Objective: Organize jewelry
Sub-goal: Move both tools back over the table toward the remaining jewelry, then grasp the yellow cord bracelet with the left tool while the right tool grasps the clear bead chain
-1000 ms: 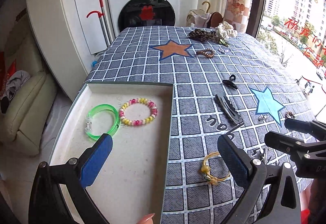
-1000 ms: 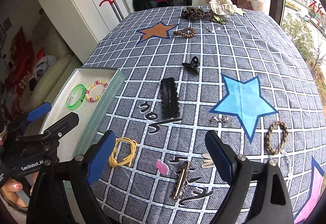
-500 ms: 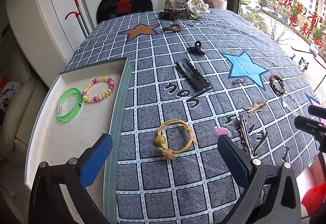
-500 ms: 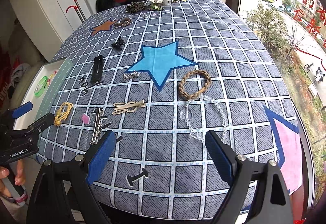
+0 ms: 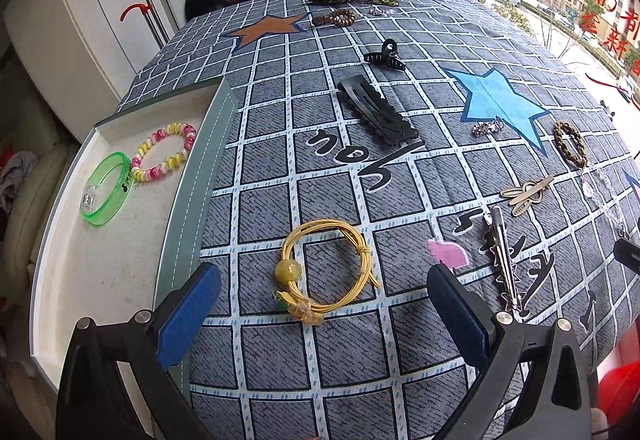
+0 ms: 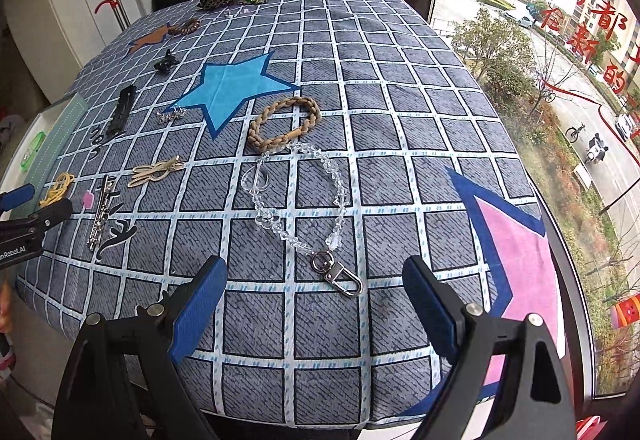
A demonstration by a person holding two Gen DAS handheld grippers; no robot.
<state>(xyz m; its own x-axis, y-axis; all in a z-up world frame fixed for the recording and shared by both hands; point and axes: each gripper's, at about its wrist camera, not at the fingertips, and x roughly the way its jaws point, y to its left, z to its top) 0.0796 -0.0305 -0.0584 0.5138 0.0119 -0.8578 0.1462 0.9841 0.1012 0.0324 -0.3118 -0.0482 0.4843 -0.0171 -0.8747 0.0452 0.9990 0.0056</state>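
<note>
Two grippers hang over the quilted table (image 5: 400,360) with their fingers spread wide and nothing between them. The left gripper (image 5: 320,304) brackets the yellow cord bracelet (image 5: 326,268), which lies at 12 o'clock just ahead of its pads; the white tray (image 5: 100,272), already holding a green bangle (image 5: 106,188) and a pink-and-yellow bead bracelet (image 5: 164,156), sits at about 10 o'clock. The right gripper (image 6: 316,304) faces the clear bead chain (image 6: 296,196), whose metal clasp (image 6: 340,276) lies nearest, at 12 o'clock between the open fingers, with a braided tan bracelet (image 6: 284,120) touching the chain's far end.

Likely trouble starts with the cord bracelet: it is thin and flat against soft fabric, so pads closing too high would slide over it, and pads pressed low could pinch the quilt along with it. Its loose loops might snag and drag. For the chain, lifting by the clasp could let the long tail swing and pull the braided bracelet, or catch the silver clip (image 6: 102,212) at 10 o'clock.

Both tools are held low and tilted down toward the table, fingers pointing away from the person, the left one visible at 9 o'clock in the right wrist view.
</note>
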